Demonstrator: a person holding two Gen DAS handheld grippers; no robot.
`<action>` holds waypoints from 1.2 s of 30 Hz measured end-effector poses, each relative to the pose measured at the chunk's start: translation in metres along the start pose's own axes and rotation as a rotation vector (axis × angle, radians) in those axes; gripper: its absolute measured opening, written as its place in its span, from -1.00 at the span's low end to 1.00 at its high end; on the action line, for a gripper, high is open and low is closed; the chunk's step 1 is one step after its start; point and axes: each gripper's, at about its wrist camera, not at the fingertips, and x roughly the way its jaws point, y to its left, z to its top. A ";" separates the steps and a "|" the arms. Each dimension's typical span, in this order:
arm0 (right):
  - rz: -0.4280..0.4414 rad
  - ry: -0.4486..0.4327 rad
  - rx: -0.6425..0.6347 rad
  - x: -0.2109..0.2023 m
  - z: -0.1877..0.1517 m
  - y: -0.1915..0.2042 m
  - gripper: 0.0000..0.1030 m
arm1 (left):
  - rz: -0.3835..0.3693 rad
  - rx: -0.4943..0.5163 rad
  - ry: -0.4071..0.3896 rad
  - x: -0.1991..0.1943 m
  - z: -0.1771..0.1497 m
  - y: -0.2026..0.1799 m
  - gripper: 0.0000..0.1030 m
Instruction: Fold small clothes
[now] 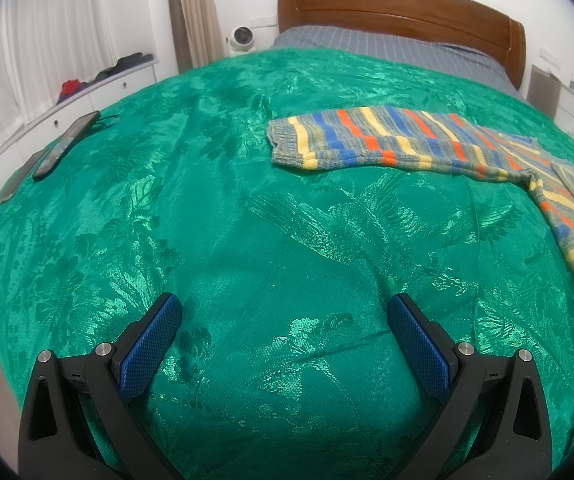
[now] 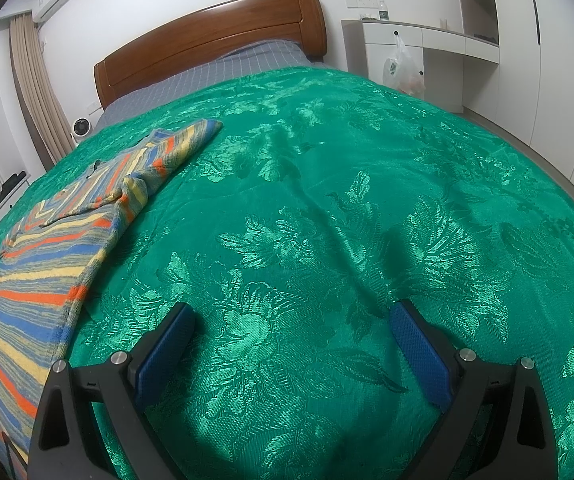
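Observation:
A striped knitted sweater (image 1: 387, 140) in grey, blue, orange and yellow lies flat on the green bedspread (image 1: 227, 220). In the left wrist view one sleeve stretches left and the body runs down the right edge. In the right wrist view the sweater (image 2: 47, 248) lies at the left, its sleeve reaching up toward the headboard. My left gripper (image 1: 285, 304) is open and empty above bare bedspread, left of the sweater. My right gripper (image 2: 293, 314) is open and empty above bare bedspread (image 2: 327, 200), right of the sweater.
A wooden headboard (image 1: 399, 8) stands at the far end of the bed. A phone (image 1: 65, 144) lies at the bed's left edge. White drawers (image 1: 99, 80) stand to the left, a white cabinet with a plastic bag (image 2: 403, 68) to the right.

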 end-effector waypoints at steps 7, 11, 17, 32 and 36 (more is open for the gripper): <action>-0.025 0.008 -0.012 0.002 0.000 0.002 0.90 | 0.000 0.000 0.001 0.000 0.000 0.000 0.99; -0.035 0.010 -0.017 0.002 0.001 0.003 0.90 | -0.001 0.000 0.002 0.001 0.000 0.000 0.99; -0.042 0.011 -0.019 0.003 0.000 0.003 0.90 | 0.000 0.000 0.001 0.001 0.000 0.000 0.99; -0.038 0.008 -0.019 0.001 0.000 0.003 0.90 | 0.000 0.000 0.002 0.001 0.000 0.000 0.99; -0.036 0.006 -0.017 0.001 0.000 0.002 0.90 | 0.000 0.000 0.002 0.001 0.000 0.000 0.99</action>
